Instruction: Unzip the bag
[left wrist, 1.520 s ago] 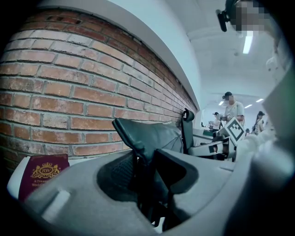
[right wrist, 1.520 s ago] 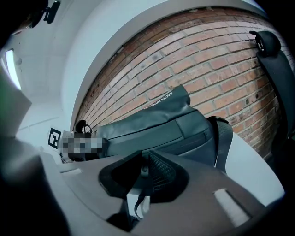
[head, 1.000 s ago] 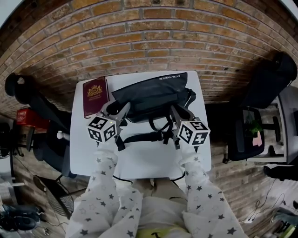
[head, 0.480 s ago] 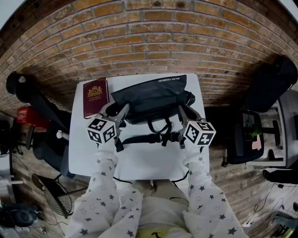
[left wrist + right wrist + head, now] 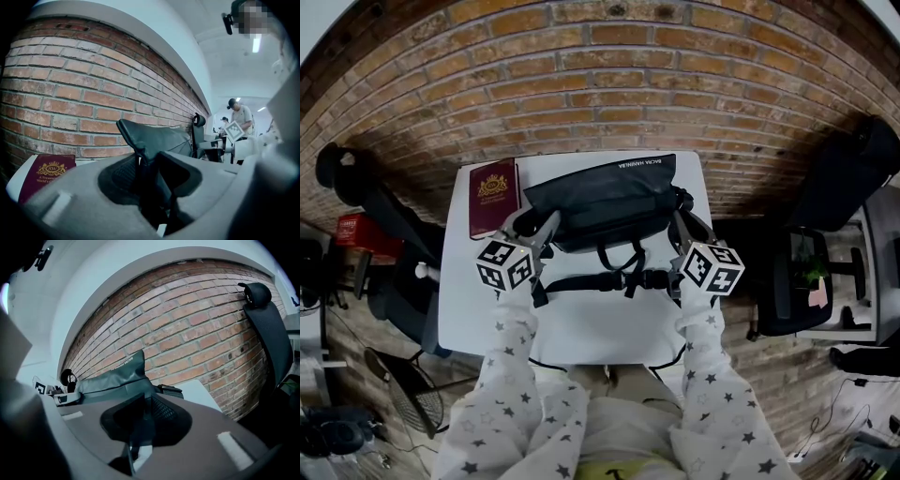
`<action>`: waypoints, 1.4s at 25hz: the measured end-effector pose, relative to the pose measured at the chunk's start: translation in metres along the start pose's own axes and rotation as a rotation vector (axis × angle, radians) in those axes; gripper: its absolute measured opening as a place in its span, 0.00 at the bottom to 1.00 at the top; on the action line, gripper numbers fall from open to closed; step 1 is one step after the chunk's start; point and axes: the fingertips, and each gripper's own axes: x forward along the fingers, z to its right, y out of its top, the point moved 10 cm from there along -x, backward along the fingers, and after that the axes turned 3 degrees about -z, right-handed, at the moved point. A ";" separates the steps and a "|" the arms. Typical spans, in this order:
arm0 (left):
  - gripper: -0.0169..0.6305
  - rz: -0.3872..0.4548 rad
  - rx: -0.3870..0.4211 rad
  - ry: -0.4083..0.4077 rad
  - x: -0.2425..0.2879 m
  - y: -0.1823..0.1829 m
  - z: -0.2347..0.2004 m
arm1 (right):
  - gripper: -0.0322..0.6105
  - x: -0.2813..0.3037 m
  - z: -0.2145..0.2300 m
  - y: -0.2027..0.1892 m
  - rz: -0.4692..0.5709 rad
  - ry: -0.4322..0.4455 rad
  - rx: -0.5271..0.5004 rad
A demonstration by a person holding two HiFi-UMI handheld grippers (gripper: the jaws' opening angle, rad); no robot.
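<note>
The bag (image 5: 605,197) lies on the table (image 5: 581,328) by the brick wall. Our left gripper (image 5: 536,223) is clamped on its left corner fabric. Our right gripper (image 5: 690,231) pinches a thin dark tab (image 5: 142,427), likely the zip pull, at the bag's right end. If the left hold slips, we drag the whole bag. The thin tab may also slide out of the pads.

Had open worktop (image 5: 581,328) along the near edge. Was crowded farther back by bag (image 5: 609,192), red book (image 5: 492,197) and strap (image 5: 591,279).
</note>
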 end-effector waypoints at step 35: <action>0.33 0.084 -0.033 0.168 -0.028 -0.004 0.027 | 0.19 -0.023 0.023 0.020 0.043 -0.007 -0.205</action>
